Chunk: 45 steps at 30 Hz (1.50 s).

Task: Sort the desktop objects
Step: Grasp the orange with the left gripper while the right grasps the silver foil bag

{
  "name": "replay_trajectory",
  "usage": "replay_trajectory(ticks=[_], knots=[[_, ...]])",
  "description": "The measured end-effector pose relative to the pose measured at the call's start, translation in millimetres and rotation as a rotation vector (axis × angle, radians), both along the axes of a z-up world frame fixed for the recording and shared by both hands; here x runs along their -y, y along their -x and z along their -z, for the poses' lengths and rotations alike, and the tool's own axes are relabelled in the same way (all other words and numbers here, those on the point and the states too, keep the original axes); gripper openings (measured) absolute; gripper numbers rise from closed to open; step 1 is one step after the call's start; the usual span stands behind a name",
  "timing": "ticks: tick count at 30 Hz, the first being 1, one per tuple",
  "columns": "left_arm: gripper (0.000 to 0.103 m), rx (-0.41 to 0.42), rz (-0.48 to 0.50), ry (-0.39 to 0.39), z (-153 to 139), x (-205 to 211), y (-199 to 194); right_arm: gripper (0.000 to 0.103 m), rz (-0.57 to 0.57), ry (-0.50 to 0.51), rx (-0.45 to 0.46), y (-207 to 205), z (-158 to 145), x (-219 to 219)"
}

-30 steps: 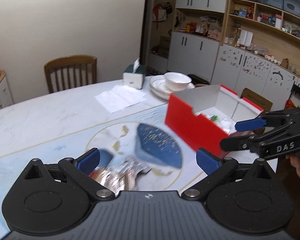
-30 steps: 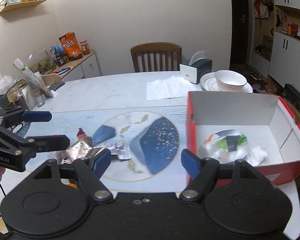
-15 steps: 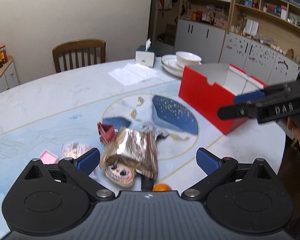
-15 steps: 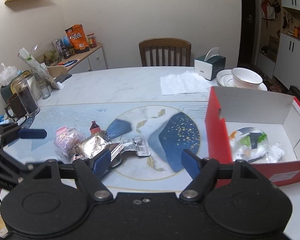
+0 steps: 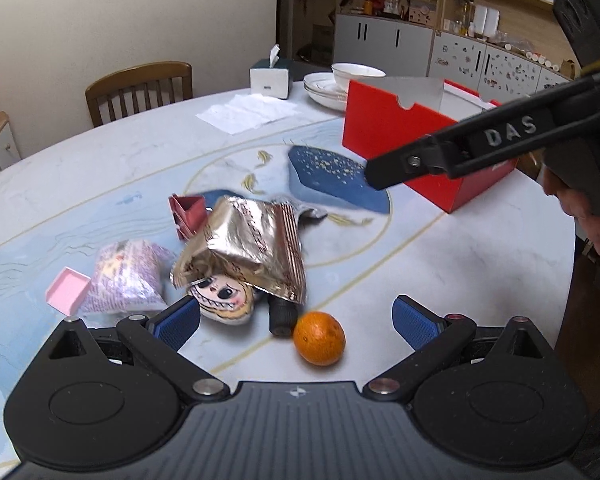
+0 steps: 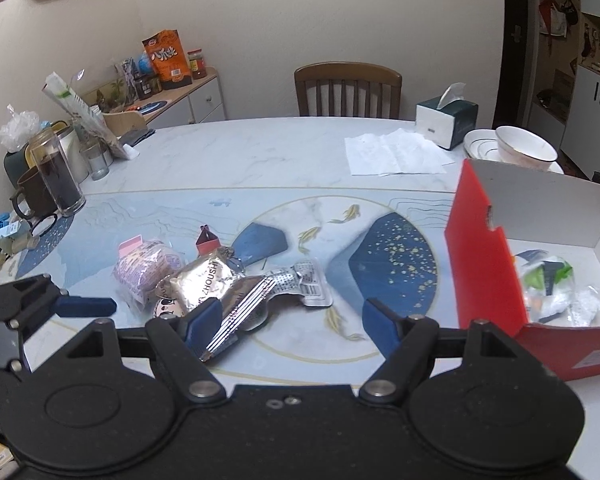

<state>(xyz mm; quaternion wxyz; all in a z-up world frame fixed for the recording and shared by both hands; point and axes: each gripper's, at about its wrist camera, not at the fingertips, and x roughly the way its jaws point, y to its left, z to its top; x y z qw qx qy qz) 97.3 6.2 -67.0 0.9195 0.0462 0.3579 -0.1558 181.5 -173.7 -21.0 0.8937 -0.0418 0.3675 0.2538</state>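
A pile of loose items lies mid-table: a gold foil snack bag, a cartoon-face pouch, a purple packet, a pink box, a small dark red carton, a silver foil pack, a black cap and an orange. My left gripper is open and empty, just above the orange. My right gripper is open and empty, near the foil packs. The red box at right holds wrapped packets.
A tissue box, white paper, and stacked plates with a bowl stand at the back. Jars and a dark mug crowd the left edge. A wooden chair stands behind the table. The right gripper's arm crosses the left wrist view.
Both grippers have pulled back from the red box toward the pile. The left view now shows the orange and the pile close up; both stay open.
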Motion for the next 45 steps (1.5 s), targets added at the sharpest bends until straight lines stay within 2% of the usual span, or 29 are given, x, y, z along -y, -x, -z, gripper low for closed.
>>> replay_trajectory(ticks=[13,20,35,38,41,45], knots=[[0.102,-0.016,0.025,-0.047,24.2,18.8,0.1,0.077,-0.102,0.076,0.021,-12.4,19.3,-56.2],[0.1,-0.022,0.004,-0.039,30.0,19.3,-2.5,0.077,-0.14,0.105,0.035,-17.5,26.0,-79.8],[0.084,-0.058,0.017,-0.017,39.9,21.2,-1.9,0.077,-0.19,0.179,0.016,-31.1,44.9,-108.5],[0.074,-0.075,0.016,-0.013,43.0,15.3,-13.8,0.077,-0.207,0.192,0.001,-34.5,48.5,-111.8],[0.071,-0.083,0.013,-0.011,44.5,15.0,-13.4,0.077,-0.22,0.2,-0.01,-36.6,51.1,-112.9],[0.058,-0.094,0.007,-0.008,45.8,14.4,-15.3,0.074,-0.227,0.2,-0.024,-37.3,53.1,-113.1]])
